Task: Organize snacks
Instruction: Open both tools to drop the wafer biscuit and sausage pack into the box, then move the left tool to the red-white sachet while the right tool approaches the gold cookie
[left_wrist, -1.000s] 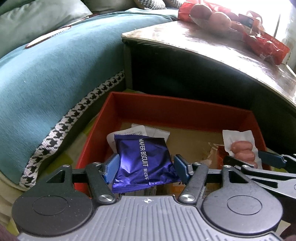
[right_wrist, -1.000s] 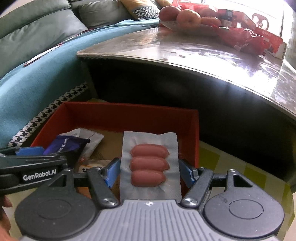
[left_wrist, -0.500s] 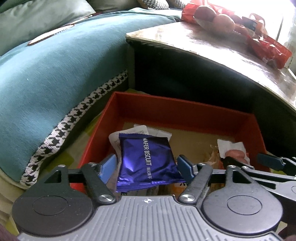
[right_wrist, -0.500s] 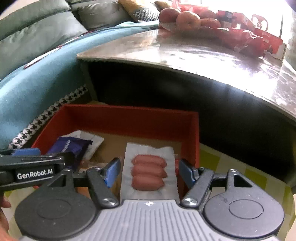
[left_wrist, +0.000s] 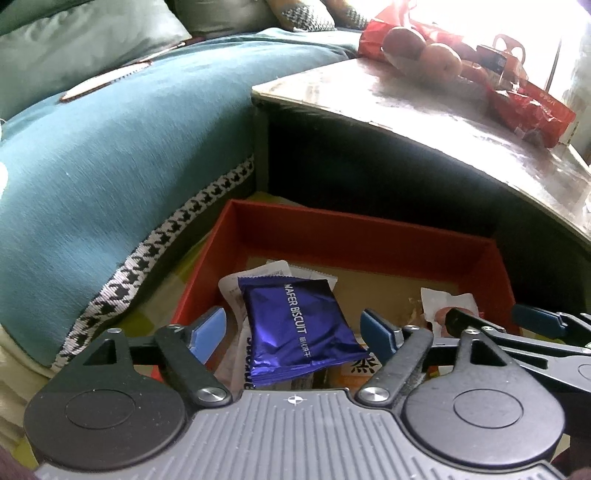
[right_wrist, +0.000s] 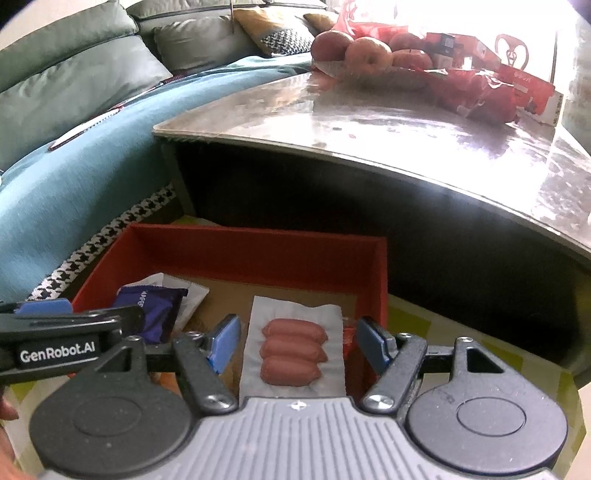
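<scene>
Fingers (left_wrist: 207, 328) of the left gripper (left_wrist: 295, 334): blue pads, jaws have just been opening, now clear of the wafer pack (left_wrist: 295, 325) on both sides. A second ago they were pinching it; now it lies loose on other packets at the near left of the box (left_wrist: 369, 229). Judgement: release done, wafer pack counts as placed.

Right gripper (right_wrist: 295, 341): pads stand slightly off each edge of the sausage pack (right_wrist: 293, 349), jaws parted, no pinch visible. Compared with a second ago the pack sits lower, apparently resting on the box floor against the right wall. Judgement: second item also delivered; both hands free to withdraw.

Materials:
- wafer pack: glossy purple foil, flat pillow shape, crimped ends, creased.
- sausage pack: white matt film, vacuum-formed around three short pink sausages side by side.
- box: rigid red card walls, brown card floor, open top.
- table (right_wrist: 406, 136): behind and above the box, polished and reflective; apples (right_wrist: 351, 50) and red wrappers on it.
- sofa (left_wrist: 110, 166): left of the box, teal woven fabric, houndstooth trim.
</scene>
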